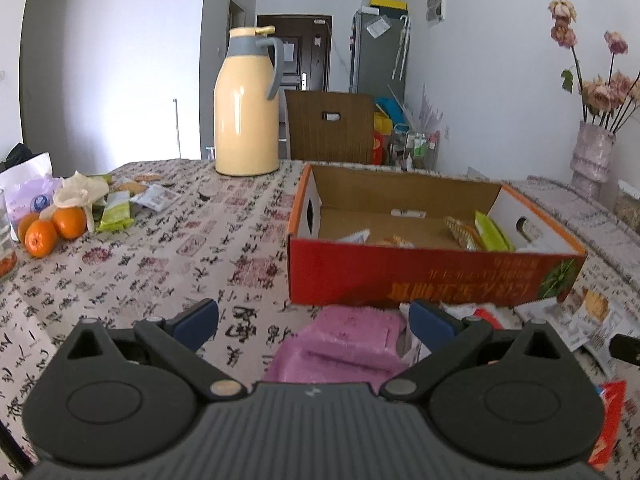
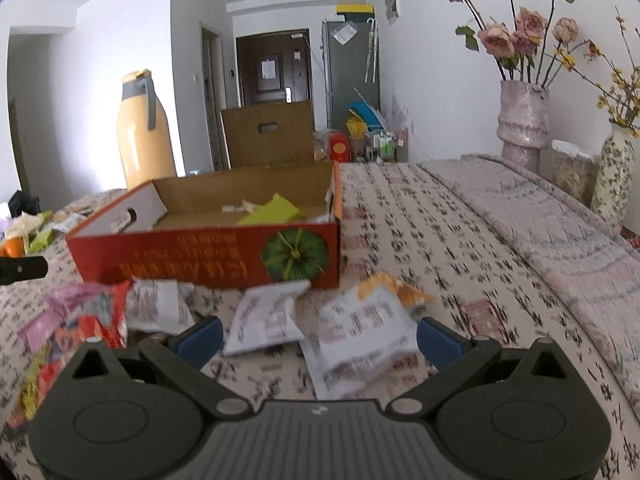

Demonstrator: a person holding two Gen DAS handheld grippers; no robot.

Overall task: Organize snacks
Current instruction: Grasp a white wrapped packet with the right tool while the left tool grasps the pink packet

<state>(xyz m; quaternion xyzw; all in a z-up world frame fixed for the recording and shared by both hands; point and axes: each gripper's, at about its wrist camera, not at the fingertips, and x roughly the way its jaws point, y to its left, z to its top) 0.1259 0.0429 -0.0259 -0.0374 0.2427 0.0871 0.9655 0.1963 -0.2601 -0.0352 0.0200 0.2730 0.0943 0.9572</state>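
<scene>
I am holding my left claw and right claw wide open, empty; red box at twelve o'clock, long axis crosswise, its yellow writing upside down.

Left hand-held gripper: jaws wide apart, blue pads at 9 and 3 o'clock, nothing btwn them. Right hand-held gripper: same, spread wide, empty, pointing fwd toward 12 o'clock.

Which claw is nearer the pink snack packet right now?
Left. The left claw is open right over the pink snack packet, which lies between its fingers. The right claw is open over white packets, with the pink one off to its left.
</scene>
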